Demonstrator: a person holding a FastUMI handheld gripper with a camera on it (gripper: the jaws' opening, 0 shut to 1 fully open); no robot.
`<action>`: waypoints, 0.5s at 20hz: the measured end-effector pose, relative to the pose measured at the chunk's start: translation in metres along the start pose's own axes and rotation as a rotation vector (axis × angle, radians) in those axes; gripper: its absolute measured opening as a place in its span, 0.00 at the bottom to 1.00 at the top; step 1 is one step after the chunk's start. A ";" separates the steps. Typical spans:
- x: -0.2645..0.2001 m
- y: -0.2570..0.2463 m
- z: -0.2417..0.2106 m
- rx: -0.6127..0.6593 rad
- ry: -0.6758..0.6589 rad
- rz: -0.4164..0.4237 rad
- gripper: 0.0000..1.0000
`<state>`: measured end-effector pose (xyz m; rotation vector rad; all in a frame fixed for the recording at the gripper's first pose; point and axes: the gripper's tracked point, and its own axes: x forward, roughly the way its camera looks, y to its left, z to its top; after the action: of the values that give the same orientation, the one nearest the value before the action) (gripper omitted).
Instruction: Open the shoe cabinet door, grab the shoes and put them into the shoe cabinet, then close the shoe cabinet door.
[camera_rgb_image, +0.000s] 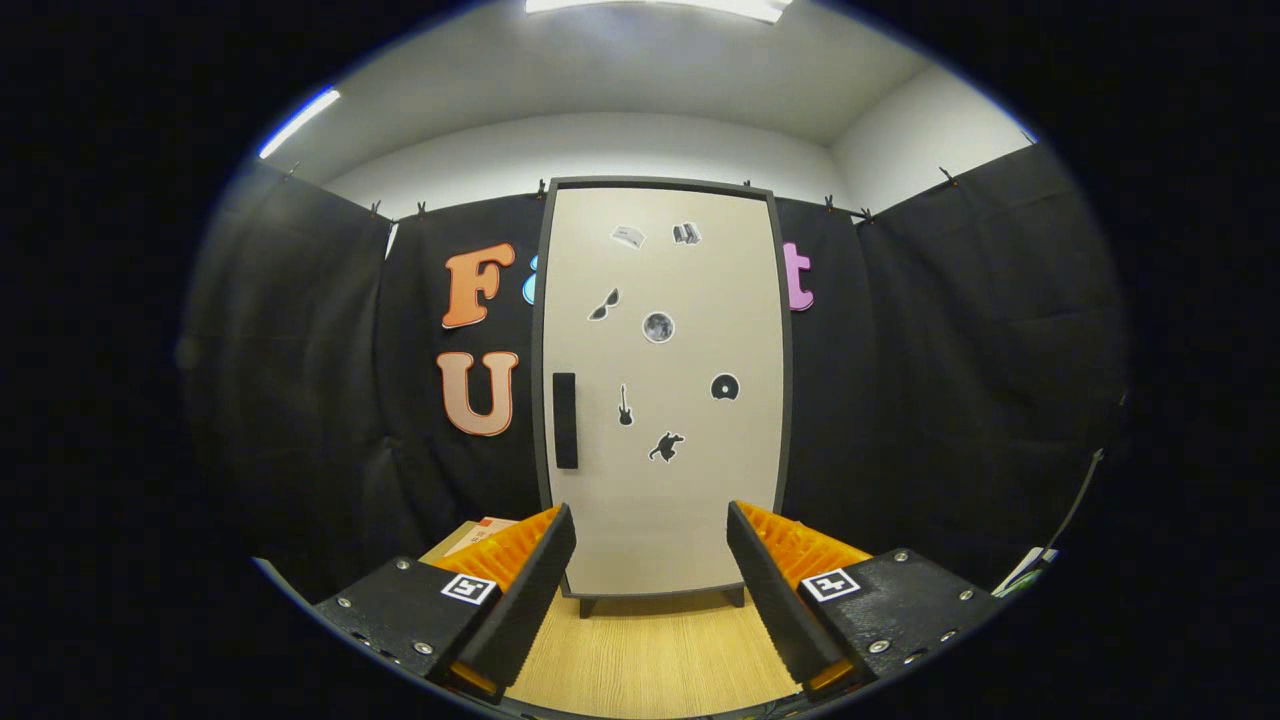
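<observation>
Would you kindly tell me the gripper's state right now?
Gripper: open, holding nothing, fingers spread ahead of the closed beige shoe cabinet door with its black handle.

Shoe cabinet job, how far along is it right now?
Nothing looks done yet: the shoe cabinet door stands shut, its dark handle untouched. In hand: the gripper hangs open and empty, facing the door from a distance. Left: open the door, put the shoes in, close it.

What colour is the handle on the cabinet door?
Black, a vertical bar handle near the pale door's left edge, best seen in the gripper view.
</observation>
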<state>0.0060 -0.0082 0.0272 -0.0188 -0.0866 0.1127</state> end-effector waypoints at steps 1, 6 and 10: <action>-0.001 0.000 0.001 0.002 -0.004 -0.002 0.95; -0.002 0.000 0.001 -0.002 -0.003 0.000 0.95; 0.009 0.003 -0.005 -0.014 -0.006 -0.007 0.95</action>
<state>0.0152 -0.0038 0.0226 -0.0324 -0.0935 0.1051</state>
